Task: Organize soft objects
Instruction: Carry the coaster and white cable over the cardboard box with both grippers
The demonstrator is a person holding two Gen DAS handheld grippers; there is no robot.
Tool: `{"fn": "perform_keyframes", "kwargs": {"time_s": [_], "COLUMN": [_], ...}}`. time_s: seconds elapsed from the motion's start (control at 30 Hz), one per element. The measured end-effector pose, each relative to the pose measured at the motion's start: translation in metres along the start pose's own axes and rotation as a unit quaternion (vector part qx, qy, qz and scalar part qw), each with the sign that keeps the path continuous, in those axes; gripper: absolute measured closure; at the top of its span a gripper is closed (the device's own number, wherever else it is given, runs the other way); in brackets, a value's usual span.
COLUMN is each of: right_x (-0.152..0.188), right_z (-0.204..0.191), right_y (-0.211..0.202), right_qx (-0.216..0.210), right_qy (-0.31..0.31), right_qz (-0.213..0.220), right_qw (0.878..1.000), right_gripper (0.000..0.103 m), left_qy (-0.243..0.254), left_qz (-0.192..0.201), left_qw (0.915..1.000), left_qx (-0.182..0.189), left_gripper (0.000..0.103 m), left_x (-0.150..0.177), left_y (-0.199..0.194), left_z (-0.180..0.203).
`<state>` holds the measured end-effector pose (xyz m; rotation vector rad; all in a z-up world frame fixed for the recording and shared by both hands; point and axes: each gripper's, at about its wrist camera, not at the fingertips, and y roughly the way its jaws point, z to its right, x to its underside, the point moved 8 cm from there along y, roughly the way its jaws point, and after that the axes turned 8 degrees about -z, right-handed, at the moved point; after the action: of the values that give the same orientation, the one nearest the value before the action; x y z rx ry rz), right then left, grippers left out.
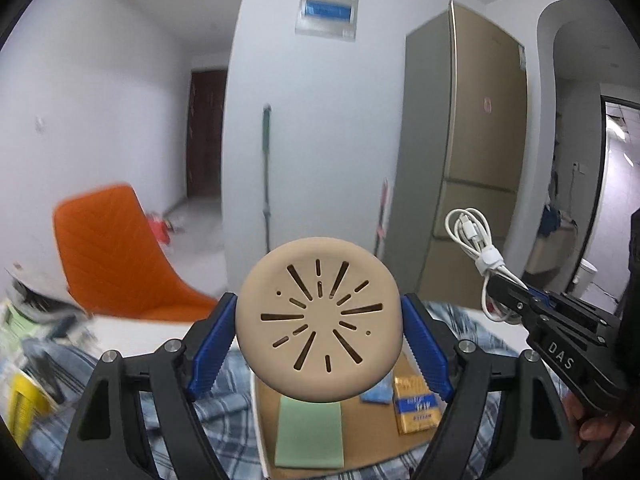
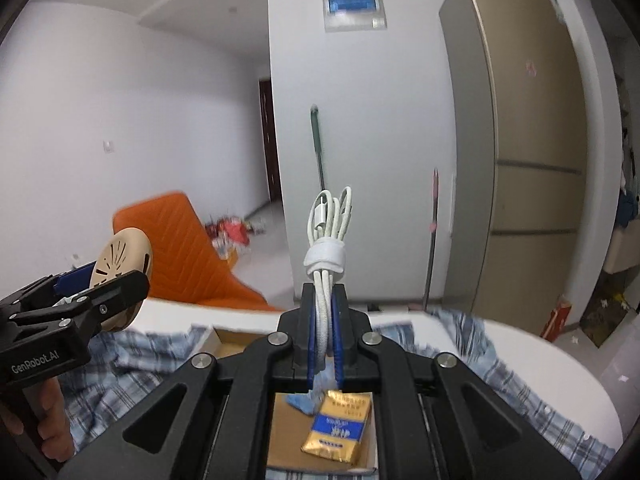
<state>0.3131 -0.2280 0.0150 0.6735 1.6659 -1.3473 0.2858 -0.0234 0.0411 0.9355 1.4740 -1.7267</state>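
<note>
My left gripper (image 1: 319, 334) is shut on a round beige slotted pad (image 1: 318, 320), its blue fingers (image 1: 214, 346) pressing both sides. The pad hangs above an open cardboard box (image 1: 360, 440) that holds a green cloth (image 1: 310, 434), a blue cloth (image 1: 376, 394) and a gold-and-blue packet (image 1: 416, 406). My right gripper (image 2: 323, 336) is shut on a bundled white cable (image 2: 326, 240), which stands upright from the jaws above the same box (image 2: 288, 432). Each gripper shows in the other's view: the right gripper (image 1: 508, 292), the left gripper (image 2: 100, 292).
The box sits on a blue plaid cloth (image 2: 500, 380) over a white round table (image 2: 560, 364). An orange chair (image 1: 112, 256) stands behind the table on the left. A mop (image 1: 266, 176) leans on the wall, and a tall fridge (image 1: 468, 152) is at right. Clutter lies at the left edge.
</note>
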Motion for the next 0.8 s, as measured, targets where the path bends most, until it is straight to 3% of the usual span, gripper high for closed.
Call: {"fn": "perform_keyframes", "kwargs": {"time_s": [0.17,0.4,0.67,0.77,0.8], "right_x": [0.033,0.076,0.1,0.105,0.105], "right_z": [0.004,0.011,0.009,0.01,0.011], "right_y": [0.037,0.082,0.104,0.11,0.11], "right_qx": [0.006,-0.017,-0.016,-0.012,-0.008], "right_qy": [-0.01,0.002,-0.011,-0.013,-0.012], "right_qz": [-0.065,-0.142,-0.191,-0.205,-0.205], "right_qw": [0.998,0.99,0.981,0.979,0.979], "right_gripper": [0.097,0.097,0.097,0.089,0.081], "left_qy": [0.008,0.004,0.001,-0.002,-0.002], "left_qz": [-0.038,-0.078,-0.098,-0.102,-0.103], "left_qw": [0.9986,0.9965,0.9948,0.9944,0.9943], "left_qx": [-0.036,-0.031,-0.03,-0.027,-0.027], "left_gripper": [0.021,0.021,0.021,0.02,0.02], "left_x": [0.02,0.038,0.06,0.061,0.062], "left_y": [0.036,0.067,0.079,0.082,0.081], "left_z": [-0.01,-0.015,-0.017,-0.018,-0.019]}}
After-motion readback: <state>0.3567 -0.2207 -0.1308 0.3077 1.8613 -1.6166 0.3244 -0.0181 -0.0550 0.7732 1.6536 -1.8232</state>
